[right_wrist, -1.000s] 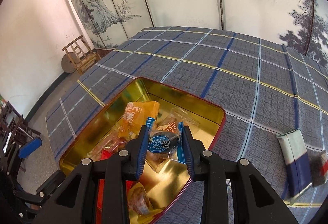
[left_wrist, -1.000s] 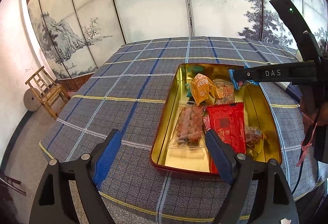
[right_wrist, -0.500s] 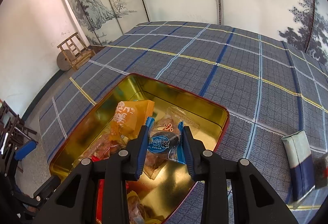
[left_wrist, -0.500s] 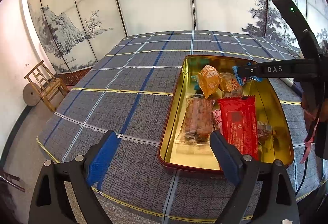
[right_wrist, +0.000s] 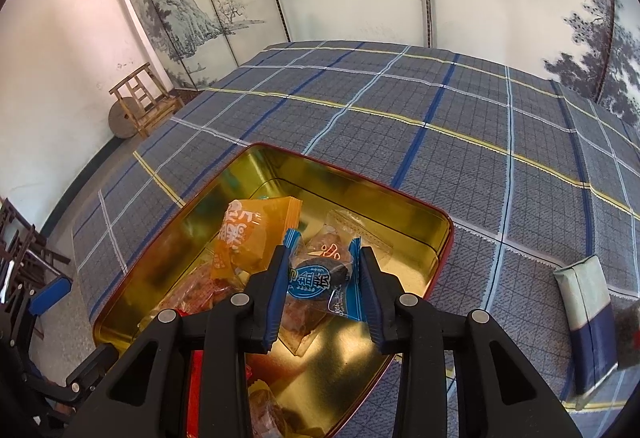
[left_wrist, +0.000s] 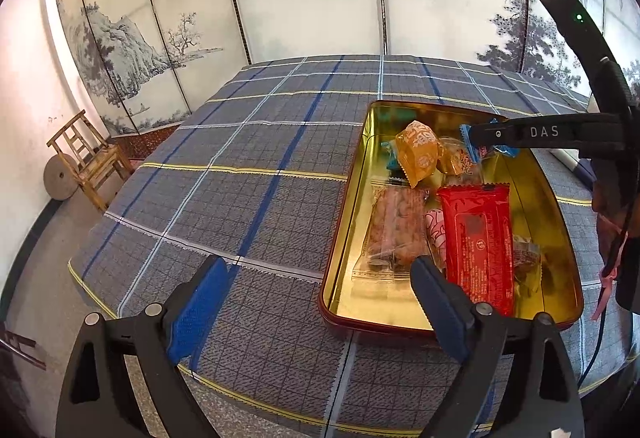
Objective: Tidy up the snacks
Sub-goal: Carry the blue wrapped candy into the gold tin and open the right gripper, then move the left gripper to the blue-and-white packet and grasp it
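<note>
A gold tin with a red rim sits on the plaid tablecloth. It holds an orange packet, a red packet, a clear packet of brown snacks and several small wrapped sweets. My right gripper is shut on a blue-wrapped dark snack and holds it above the tin's far half; it also shows in the left wrist view. My left gripper is open and empty, low over the near left corner of the tin.
A white and blue tissue pack lies on the cloth right of the tin, with a dark packet beside it. A wooden chair and a stone wheel stand by the painted folding screen. The table's near edge runs below my left gripper.
My left gripper has drifted left and back, so the tin sits further right in its view. My right gripper has kept hold of the blue-wrapped snack and shifted slightly over the tin.
</note>
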Available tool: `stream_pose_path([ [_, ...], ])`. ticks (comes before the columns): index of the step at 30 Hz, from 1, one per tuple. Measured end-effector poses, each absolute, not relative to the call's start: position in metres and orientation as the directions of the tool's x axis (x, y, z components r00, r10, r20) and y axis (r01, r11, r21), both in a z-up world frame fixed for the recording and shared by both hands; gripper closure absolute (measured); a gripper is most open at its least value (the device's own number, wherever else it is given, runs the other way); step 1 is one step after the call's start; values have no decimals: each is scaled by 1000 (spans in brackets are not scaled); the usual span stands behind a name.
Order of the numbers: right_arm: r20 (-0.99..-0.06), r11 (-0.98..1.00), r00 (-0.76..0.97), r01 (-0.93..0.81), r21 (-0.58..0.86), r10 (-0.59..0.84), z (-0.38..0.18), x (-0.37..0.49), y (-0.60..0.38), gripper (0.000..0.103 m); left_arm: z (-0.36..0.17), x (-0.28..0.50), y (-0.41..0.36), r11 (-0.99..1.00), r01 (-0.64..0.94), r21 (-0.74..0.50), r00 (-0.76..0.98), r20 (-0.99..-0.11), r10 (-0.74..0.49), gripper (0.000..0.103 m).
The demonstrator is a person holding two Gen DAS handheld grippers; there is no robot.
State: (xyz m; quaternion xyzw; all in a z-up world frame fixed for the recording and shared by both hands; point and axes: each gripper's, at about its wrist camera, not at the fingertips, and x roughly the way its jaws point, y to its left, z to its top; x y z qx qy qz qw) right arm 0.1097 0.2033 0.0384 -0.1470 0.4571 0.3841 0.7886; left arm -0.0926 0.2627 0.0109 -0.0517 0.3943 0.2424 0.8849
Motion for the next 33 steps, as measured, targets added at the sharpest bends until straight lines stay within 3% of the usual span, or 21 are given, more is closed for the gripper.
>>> stream_pose_path([
  [15, -792, 674, 308, -720, 168, 527, 60, 111, 184, 66, 12, -94, 263, 875, -472, 110, 568, -721, 396, 11],
  [22, -754, 731, 401, -666, 150, 521, 83, 101, 106, 58, 27, -95, 257, 883, -457, 110, 588, -707, 393, 11],
  [26, -740, 811, 499, -576, 106, 451, 90, 99, 28, 51, 38, -87, 249, 908, -414, 73, 599, -729, 331, 11],
  [33, -759, 941, 615, -338, -9, 214, 83, 118, -118, 48, 76, -44, 201, 965, -240, -105, 624, -779, 70, 11],
])
